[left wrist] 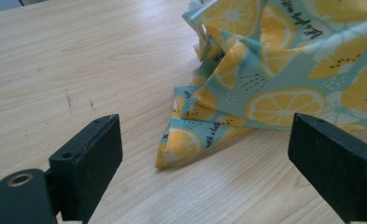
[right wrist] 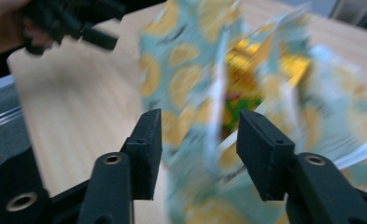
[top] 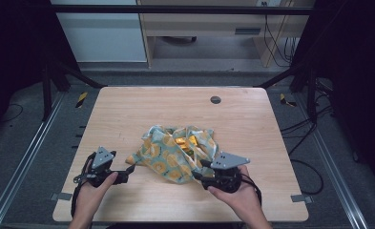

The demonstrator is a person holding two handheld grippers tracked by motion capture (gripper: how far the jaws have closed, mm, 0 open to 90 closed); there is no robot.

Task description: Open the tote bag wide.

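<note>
Lemon-print cloth bag (top: 178, 151) sits crumpled mid-worktop (top: 128, 109), toward the near edge, between the two hands. Left tool (top: 131, 168): jaws wide open, holding nothing, aimed at the bag's left corner. Left gripper view shows that corner flat on the wood, midway between the jaws but further out, not touching. Right tool (right wrist: 197, 149): jaws part open with a fold of bag fabric between them; too blurred to tell contact. Right gripper view shows a yellow carton (right wrist: 265, 70) inside the bag; high view gives just a yellow glint (top: 185, 141). It also catches the left tool top-left.
</note>
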